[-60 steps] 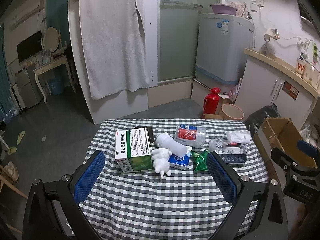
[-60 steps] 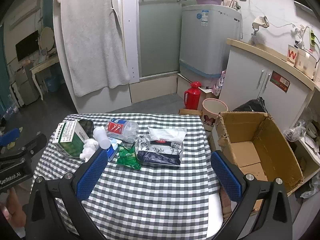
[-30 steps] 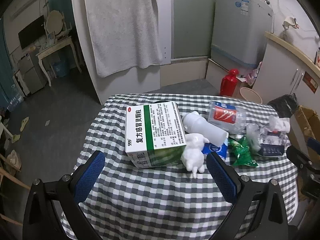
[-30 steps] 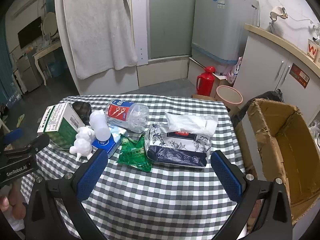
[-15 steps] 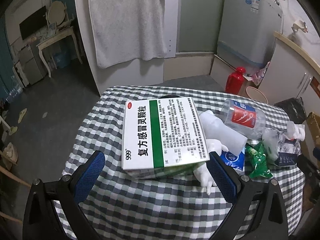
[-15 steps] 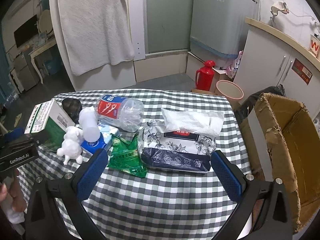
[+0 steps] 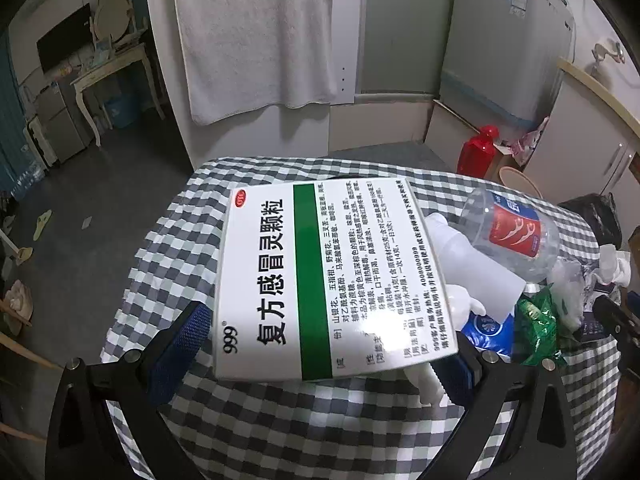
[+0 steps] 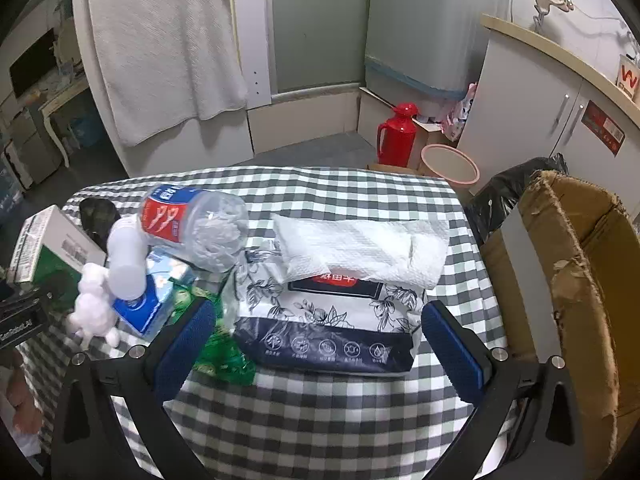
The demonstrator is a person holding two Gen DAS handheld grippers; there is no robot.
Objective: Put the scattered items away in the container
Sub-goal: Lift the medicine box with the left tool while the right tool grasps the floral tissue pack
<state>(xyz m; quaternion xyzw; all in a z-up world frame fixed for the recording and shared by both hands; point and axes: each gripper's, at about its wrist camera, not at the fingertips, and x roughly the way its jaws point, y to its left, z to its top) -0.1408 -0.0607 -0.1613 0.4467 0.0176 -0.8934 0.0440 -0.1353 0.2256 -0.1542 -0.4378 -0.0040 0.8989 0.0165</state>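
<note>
Items lie clustered on tabletop (image 8: 320,420). Left claw (image 7: 324,344), spread, straddles medicine box (image 7: 328,280): light, rigid; grip its side faces. Right claw (image 8: 316,340), spread, flanks soft tissue pack (image 8: 332,320).

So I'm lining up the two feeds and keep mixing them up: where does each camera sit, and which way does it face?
Left wrist: sits on the left gripper, looking forward and down along its open blue fingers at the medicine box; nothing of the person shows.
Right wrist: sits on the right gripper, facing the tissue pack between its open fingers, cardboard box on the right; the left gripper and a hand show at the left edge.
Shared: checked table, water bottle, medicine box, red thermos.
</note>
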